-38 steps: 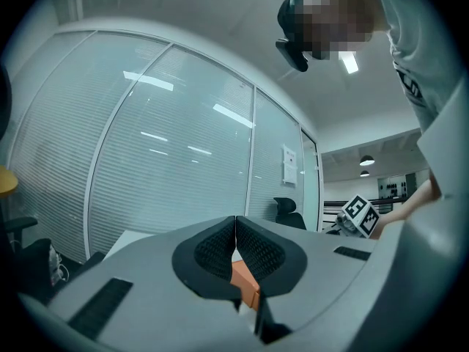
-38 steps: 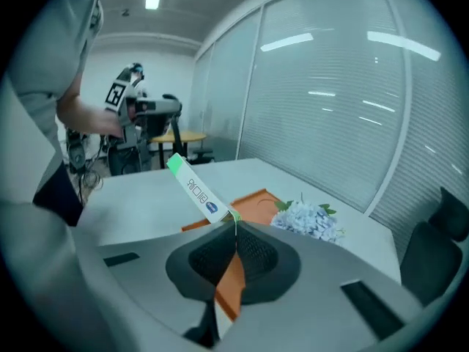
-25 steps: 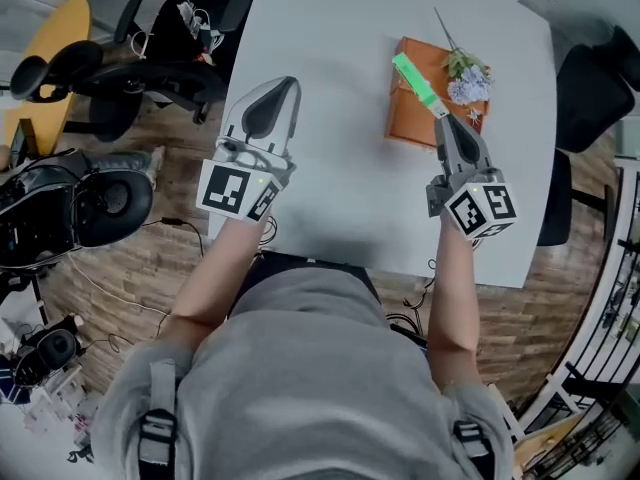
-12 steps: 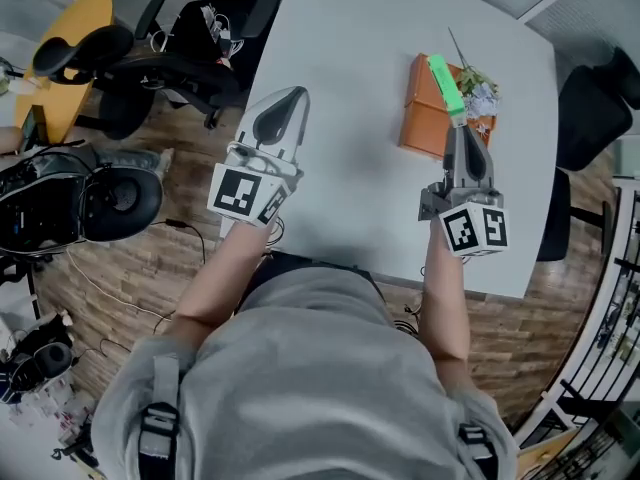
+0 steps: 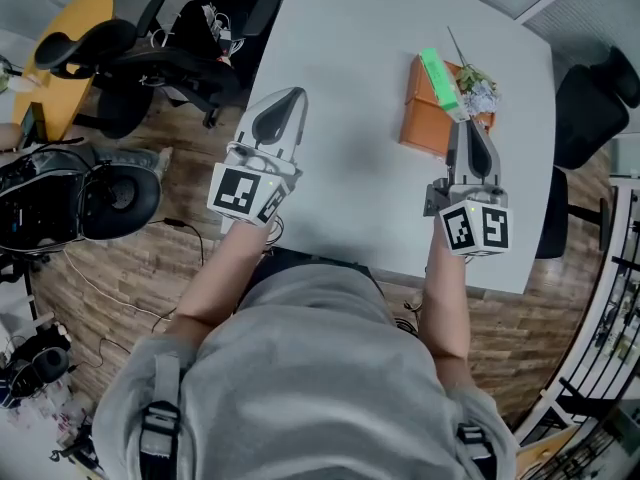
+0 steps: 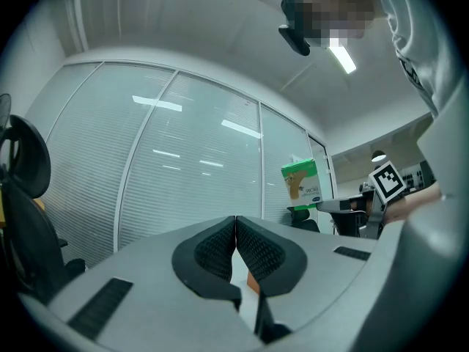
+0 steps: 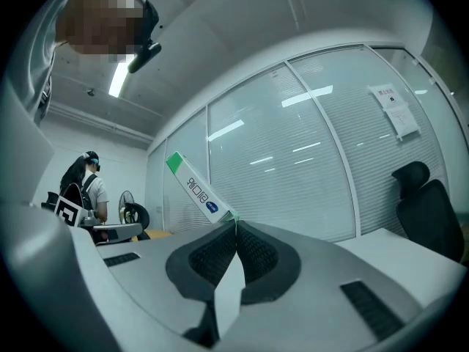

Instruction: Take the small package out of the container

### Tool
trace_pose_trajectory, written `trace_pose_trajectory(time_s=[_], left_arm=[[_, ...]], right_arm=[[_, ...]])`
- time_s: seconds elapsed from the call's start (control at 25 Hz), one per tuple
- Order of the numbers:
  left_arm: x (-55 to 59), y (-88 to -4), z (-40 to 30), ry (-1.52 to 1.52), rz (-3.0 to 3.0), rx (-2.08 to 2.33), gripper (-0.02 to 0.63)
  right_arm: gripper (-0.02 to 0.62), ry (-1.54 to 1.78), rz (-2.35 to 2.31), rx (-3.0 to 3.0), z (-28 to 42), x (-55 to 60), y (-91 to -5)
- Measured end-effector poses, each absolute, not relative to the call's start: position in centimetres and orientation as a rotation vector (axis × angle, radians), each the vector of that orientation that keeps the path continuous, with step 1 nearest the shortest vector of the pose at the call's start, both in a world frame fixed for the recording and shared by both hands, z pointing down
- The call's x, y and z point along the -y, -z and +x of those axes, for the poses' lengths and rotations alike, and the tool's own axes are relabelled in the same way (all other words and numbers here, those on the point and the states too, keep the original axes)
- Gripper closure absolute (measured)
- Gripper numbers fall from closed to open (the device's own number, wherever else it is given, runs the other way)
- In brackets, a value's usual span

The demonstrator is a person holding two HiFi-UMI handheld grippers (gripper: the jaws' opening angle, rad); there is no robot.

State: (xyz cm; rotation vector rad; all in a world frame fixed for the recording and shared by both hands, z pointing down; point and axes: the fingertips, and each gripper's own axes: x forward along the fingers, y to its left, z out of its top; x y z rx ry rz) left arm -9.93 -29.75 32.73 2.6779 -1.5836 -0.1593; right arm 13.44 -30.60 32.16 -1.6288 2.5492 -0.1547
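A slim green-and-white small package (image 5: 438, 76) hangs in the air over the orange container (image 5: 424, 128), which stands on the white table (image 5: 345, 78) with a flower sprig (image 5: 480, 88) in it. My right gripper (image 5: 461, 120) is shut on the package's lower end. In the right gripper view the package (image 7: 192, 188) slants up and to the left from the closed jaws of the right gripper (image 7: 235, 224). My left gripper (image 5: 292, 95) hovers over the table's left part, shut and with nothing in it. The left gripper view shows the left gripper (image 6: 235, 221) closed and the package (image 6: 301, 181) far off.
Black office chairs (image 5: 110, 63) stand on the wood floor left of the table, and another chair (image 5: 590, 108) at its right edge. A yellow round table (image 5: 60, 38) is at the far left. A person (image 7: 83, 183) stands in the background of the right gripper view.
My right gripper has carried the package a little up and to the right, and the package now stands steeper over the container. The left gripper has hardly moved.
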Motion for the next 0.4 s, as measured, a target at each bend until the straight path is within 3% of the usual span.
trace_pose_trajectory(time_s=[0.4], left_arm=[[29.0,-31.5,-9.8,0.199,2.684,1.587,0.586]], right_arm=[[0.548,0.108,-1.631,-2.56,13.0,29.4,-31.1]])
